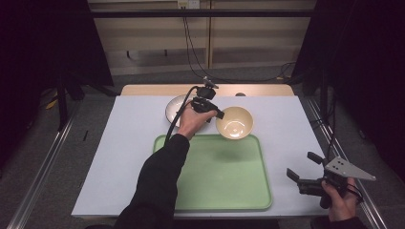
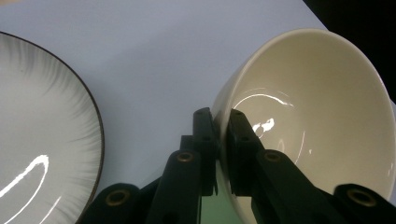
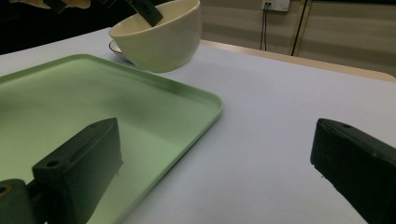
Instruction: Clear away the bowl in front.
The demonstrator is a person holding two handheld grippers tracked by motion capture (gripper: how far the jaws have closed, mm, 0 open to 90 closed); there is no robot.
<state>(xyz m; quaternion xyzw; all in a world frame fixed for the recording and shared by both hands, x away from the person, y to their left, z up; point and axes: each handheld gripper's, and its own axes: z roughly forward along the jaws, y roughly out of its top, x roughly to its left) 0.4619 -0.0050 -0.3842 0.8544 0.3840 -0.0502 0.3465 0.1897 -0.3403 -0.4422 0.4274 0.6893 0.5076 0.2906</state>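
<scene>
Beside grey-rimmed plate, left hand-held gripper clamps cream bowl rim, right hand-held gripper gapes, green tray below

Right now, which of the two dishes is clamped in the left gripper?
The cream bowl: the left gripper pinches its rim. The dark-rimmed white plate lies flat beside it, untouched.

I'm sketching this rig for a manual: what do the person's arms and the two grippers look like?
Both grippers are black with two blocky jaws. The left gripper trails a black cable; the right gripper carries a grey three-cornered plate with small holes. The left arm wears a black sleeve.
</scene>
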